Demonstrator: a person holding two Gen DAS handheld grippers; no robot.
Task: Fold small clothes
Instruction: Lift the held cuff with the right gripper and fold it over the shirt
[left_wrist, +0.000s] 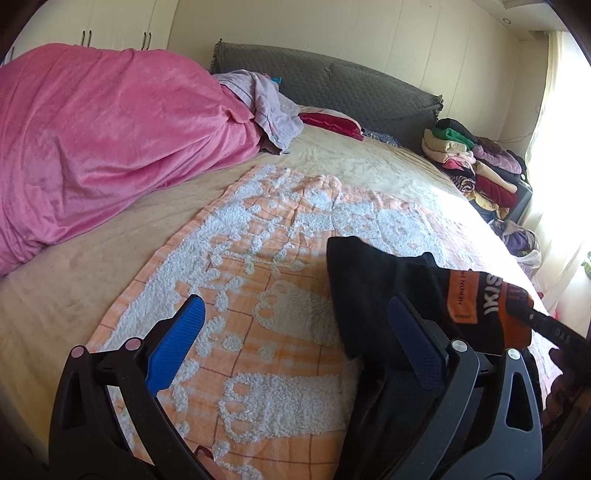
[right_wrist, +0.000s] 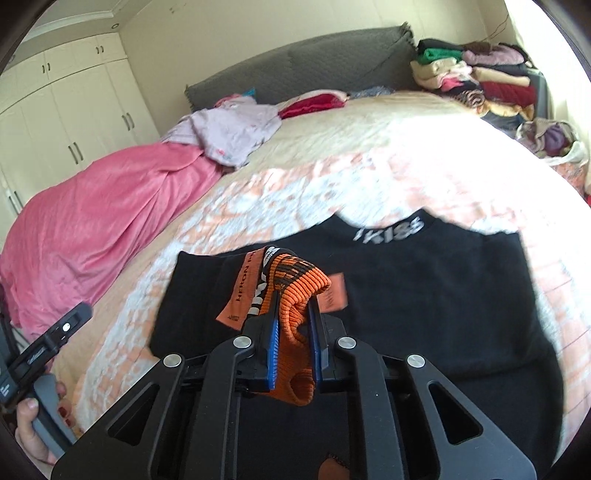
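The right gripper (right_wrist: 293, 328) is clamped on the ribbed orange collar (right_wrist: 295, 295) of a black garment (right_wrist: 424, 295) spread over a nubbly orange-and-white towel (left_wrist: 258, 258). The left gripper (left_wrist: 295, 350) stands wide apart, empty. Beyond lie a plush pink blanket (left_wrist: 92, 140) and a quilted grey headboard (left_wrist: 351, 85).

A wide bed (left_wrist: 92, 295) was covered by a beige spread. On it were laid an orange-and-white towel (left_wrist: 258, 258), a pink blanket (left_wrist: 92, 140), a lilac garment (left_wrist: 266, 107) and a red cushion (left_wrist: 332, 123). A black garment (right_wrist: 424, 295) was spread over the towel.
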